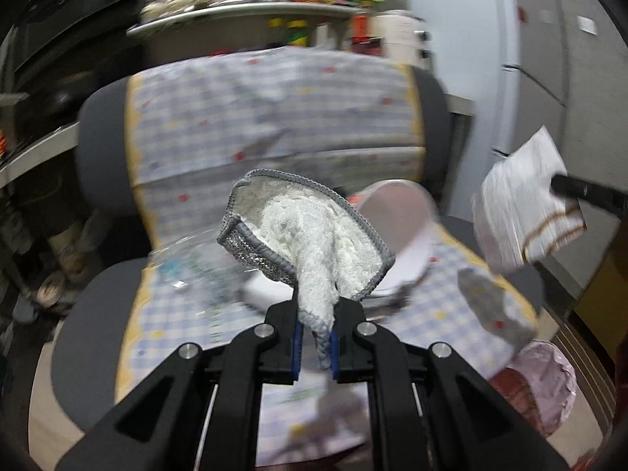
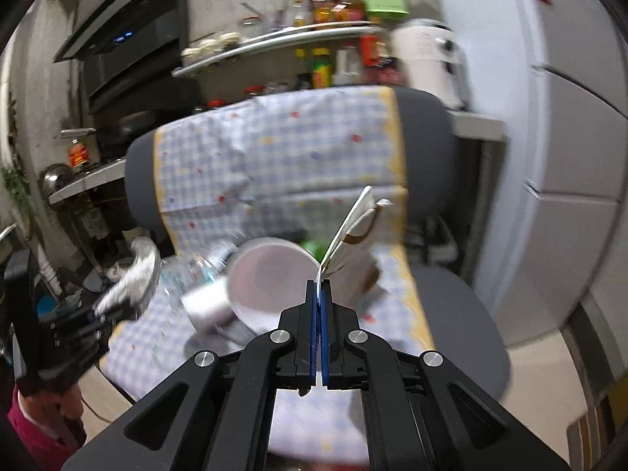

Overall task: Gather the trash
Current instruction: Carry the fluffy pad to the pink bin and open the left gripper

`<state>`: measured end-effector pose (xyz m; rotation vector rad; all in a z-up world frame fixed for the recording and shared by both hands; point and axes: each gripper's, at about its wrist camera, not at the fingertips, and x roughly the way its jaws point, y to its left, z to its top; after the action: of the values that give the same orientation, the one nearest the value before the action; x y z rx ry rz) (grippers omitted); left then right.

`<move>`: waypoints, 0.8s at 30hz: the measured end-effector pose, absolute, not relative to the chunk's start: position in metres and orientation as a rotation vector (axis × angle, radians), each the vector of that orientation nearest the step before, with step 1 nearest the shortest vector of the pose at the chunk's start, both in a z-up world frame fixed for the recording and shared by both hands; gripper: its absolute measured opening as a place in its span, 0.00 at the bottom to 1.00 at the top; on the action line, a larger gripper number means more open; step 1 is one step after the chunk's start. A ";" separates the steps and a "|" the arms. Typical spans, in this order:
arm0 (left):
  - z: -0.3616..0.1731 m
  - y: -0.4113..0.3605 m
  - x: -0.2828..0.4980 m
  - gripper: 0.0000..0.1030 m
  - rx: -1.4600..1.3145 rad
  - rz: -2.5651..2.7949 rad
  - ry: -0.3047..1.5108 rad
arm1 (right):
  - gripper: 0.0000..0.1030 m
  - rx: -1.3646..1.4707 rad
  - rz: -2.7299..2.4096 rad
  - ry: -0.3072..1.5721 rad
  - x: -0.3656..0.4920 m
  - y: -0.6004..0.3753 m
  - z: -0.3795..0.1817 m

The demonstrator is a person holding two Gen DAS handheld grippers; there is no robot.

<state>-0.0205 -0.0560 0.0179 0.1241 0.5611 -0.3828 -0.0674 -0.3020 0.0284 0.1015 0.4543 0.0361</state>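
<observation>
My left gripper is shut on a white dishcloth with grey edging, held above the chair seat. It also shows in the right wrist view at the left. My right gripper is shut on a white paper wrapper with brown stripes, also seen in the left wrist view at the right. On the checked cloth over the chair lie a white paper cup on its side, a clear plastic bottle and a crumpled grey piece.
A grey office chair carries the checked cloth. A pink-lined bin stands on the floor at the right of the chair. Behind are a shelf with bottles, a range hood and a white fridge.
</observation>
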 end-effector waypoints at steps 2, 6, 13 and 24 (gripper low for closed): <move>0.017 -0.077 -0.029 0.08 0.139 -0.443 0.550 | 0.02 0.117 -0.012 0.466 -0.091 -0.319 0.019; 0.007 -0.122 -0.044 0.08 0.166 -0.571 0.554 | 0.02 0.159 -0.142 0.515 -0.139 -0.357 -0.008; -0.017 -0.194 -0.063 0.08 0.218 -0.752 0.605 | 0.02 0.250 -0.322 0.636 -0.185 -0.403 -0.071; -0.024 -0.227 -0.073 0.08 0.258 -0.815 0.621 | 0.19 0.428 -0.450 0.750 -0.196 -0.460 -0.149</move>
<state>-0.0732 -0.2275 -0.0237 0.2579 0.6206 -0.8152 -0.1964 -0.4598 -0.1489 0.4279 0.7496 -0.4505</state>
